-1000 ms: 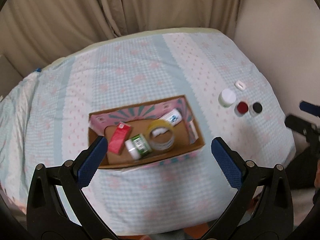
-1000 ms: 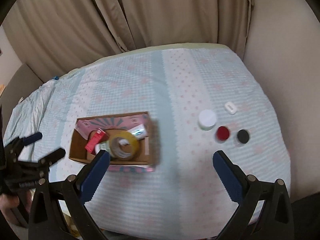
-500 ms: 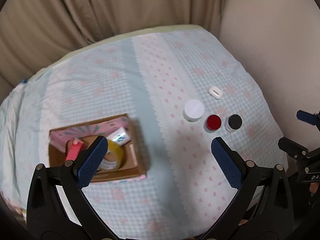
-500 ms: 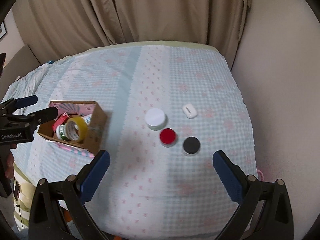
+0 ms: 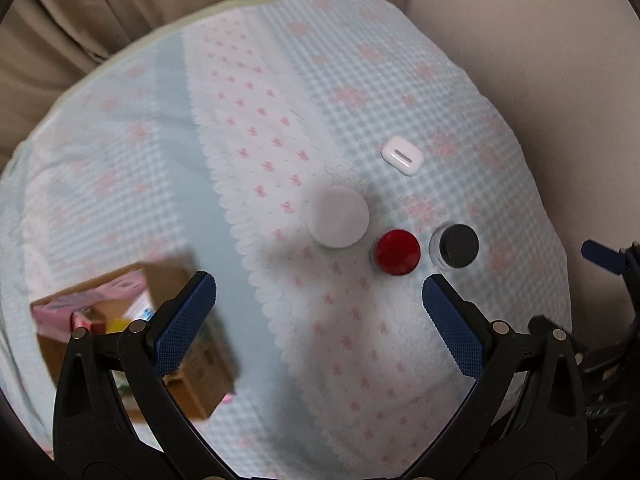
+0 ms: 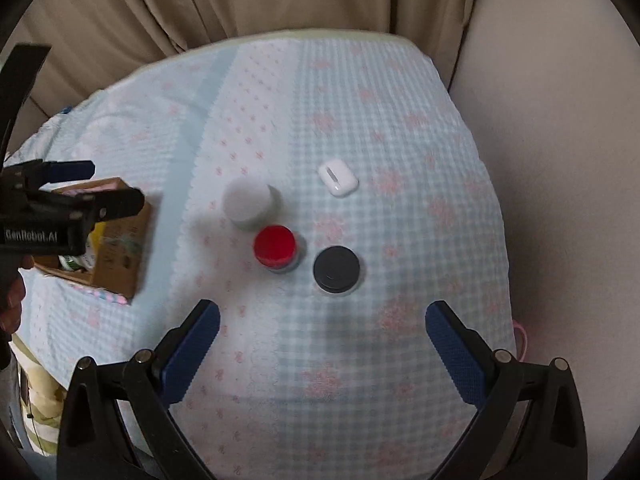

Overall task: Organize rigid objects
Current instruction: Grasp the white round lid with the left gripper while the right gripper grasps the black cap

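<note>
A white-lidded jar, a red-lidded jar, a black-lidded jar and a white earbud case stand on the blue-checked cloth. A cardboard box holds a red packet, a tape roll and other items. My left gripper is open and empty, above the cloth in front of the jars. My right gripper is open and empty, just in front of the black-lidded jar.
The cloth covers a table whose edges drop off at front and right. Beige curtains hang behind it and a plain wall stands at the right. The left gripper shows over the box in the right wrist view.
Both grippers have swung right, away from the box and toward the jars and the earbud case, and come closer to the table. Both stay open.
</note>
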`<state>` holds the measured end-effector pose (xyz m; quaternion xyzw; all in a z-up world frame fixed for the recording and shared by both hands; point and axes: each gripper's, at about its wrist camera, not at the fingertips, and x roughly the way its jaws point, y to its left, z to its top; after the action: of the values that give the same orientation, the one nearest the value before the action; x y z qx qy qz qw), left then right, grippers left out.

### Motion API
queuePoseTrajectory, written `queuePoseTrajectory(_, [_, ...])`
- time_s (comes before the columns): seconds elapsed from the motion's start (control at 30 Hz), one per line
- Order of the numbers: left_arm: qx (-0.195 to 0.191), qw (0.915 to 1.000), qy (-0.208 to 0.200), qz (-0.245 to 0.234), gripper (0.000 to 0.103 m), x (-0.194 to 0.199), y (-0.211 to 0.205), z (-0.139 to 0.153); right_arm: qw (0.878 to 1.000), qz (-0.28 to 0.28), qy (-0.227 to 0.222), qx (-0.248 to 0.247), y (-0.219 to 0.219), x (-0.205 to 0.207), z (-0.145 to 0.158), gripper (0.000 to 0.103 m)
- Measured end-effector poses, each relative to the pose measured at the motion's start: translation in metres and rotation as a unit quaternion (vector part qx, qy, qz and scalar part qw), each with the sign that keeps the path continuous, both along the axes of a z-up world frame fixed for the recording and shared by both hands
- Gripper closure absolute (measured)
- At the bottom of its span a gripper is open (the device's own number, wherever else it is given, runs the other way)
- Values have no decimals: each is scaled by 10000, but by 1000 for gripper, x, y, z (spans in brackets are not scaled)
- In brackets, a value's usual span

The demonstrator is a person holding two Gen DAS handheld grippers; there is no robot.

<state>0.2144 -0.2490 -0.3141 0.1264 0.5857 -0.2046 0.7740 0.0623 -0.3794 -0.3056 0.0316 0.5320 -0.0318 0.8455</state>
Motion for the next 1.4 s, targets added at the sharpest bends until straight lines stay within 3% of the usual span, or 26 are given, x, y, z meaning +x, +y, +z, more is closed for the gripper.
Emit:
queuePoseTrajectory(0.17, [108,9991,417,-18,0,32,-20,-44,9993,-169,298,139,-10,27,-26,1])
queuePoseTrajectory(0.37, [143,9974,701,10,0,53,-35,-99,9985,-133,524,-114,-17,50,-68,2])
queuePoseTrajectory(0.57, [225,9969,750,-104,1,55,-48,-143,9970,-28,765,-142,-20,61,-118,15])
queuePoseTrajectory(0.77, [119,9973,723,40,4,61,-49,-161,9966,102,804,-137,-18,70,-143,24])
queuePoseTrajectory(0.9, [233,9964,815,10,17,63,-52,-173,9960,134,869,-159,-19,76,-153,35])
queuePoseTrajectory(1.03, [329,9965,766,-109,27,59,-57,-183,9959,115,868,-225,-19,78,-156,38])
queuePoseTrajectory(1.1, [303,9969,694,-193,34,57,-59,-183,9959,102,865,-243,-19,79,-157,47])
queuePoseTrajectory(1.4, [279,9977,548,-285,35,53,-62,-180,9964,76,809,-238,-15,82,-157,51])
